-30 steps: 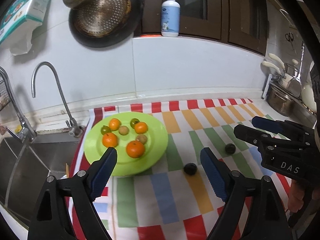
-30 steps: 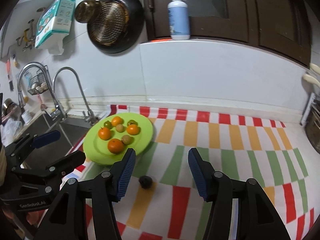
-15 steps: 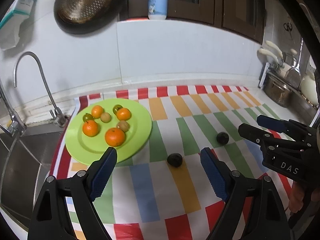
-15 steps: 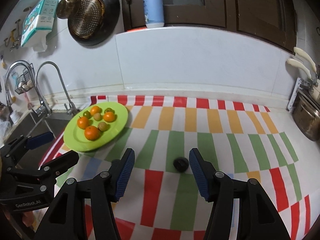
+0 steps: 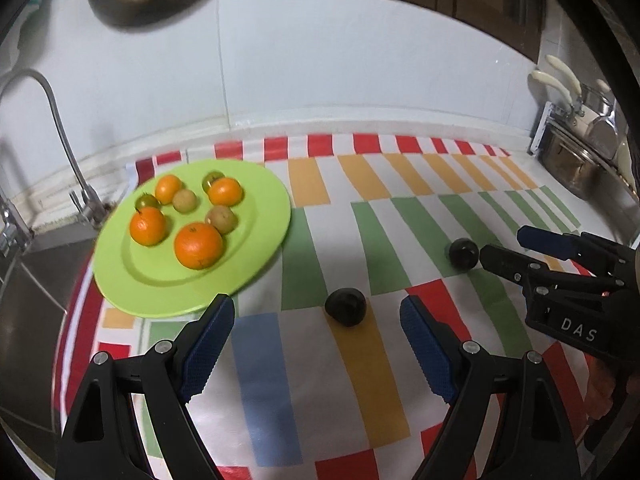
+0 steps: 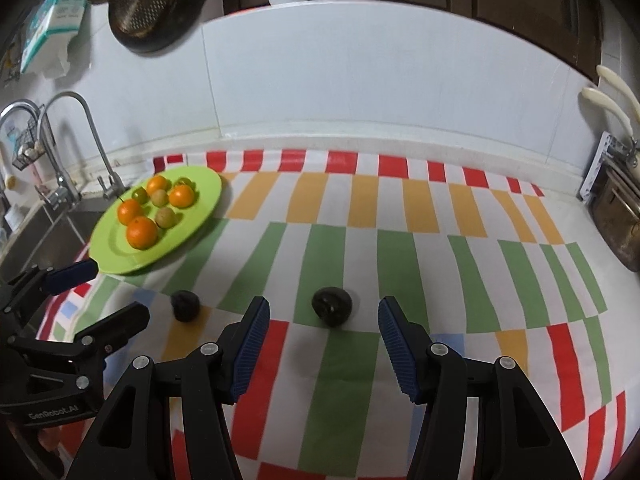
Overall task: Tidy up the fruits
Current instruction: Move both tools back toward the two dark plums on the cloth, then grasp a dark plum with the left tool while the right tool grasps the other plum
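Now both tools hang above the striped cloth that covers the counter, each with its blue-padded fingers spread wide and nothing between them. In the left wrist view the left tool has a dark fruit lying on the cloth just ahead of its gap, at about 12 o'clock, apart from both fingers. A second dark fruit sits farther off at 2 o'clock, just beside the tip of the right tool, which enters from 3 o'clock.

From the right wrist view, the right tool has that second dark fruit just ahead of the open gap, touching neither finger, while the first dark fruit lies at 9 o'clock from it, near the left tool that reaches in from the left edge.

At 10 o'clock in both views a green plate rests on the cloth beside the sink. It carries four oranges, two small green fruits and two tan round fruits, grouped close together. A faucet rises behind the plate.
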The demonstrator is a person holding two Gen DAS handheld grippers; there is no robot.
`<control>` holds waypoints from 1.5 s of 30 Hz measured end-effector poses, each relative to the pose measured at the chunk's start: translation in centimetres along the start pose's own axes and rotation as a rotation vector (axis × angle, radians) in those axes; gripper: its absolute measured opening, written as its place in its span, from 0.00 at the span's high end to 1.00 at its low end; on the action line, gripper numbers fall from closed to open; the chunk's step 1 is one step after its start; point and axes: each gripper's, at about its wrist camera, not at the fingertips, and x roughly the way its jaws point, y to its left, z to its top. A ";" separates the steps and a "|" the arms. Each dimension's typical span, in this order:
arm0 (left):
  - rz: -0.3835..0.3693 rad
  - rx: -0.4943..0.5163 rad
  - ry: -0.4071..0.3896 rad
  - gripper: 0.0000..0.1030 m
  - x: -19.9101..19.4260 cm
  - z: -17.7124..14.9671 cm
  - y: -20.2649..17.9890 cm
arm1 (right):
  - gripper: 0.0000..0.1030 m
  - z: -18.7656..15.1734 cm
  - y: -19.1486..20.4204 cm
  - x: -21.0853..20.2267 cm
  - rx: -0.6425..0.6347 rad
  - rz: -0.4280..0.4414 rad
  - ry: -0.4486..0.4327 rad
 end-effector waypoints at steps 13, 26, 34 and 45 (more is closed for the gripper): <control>-0.010 0.006 0.055 0.33 3.3 -0.4 -0.9 | 0.49 -0.6 -1.1 4.2 0.008 0.014 0.083; -0.050 0.015 0.090 0.65 4.4 -0.1 -1.6 | 0.68 -0.5 -1.0 5.7 -0.006 0.036 0.101; -0.080 0.002 0.081 0.73 3.9 -0.2 -1.4 | 0.70 -0.7 -0.1 4.8 -0.018 0.058 0.091; -0.080 -0.035 0.014 0.73 0.1 0.3 -0.1 | 0.71 -0.1 1.9 1.5 -0.034 0.108 0.034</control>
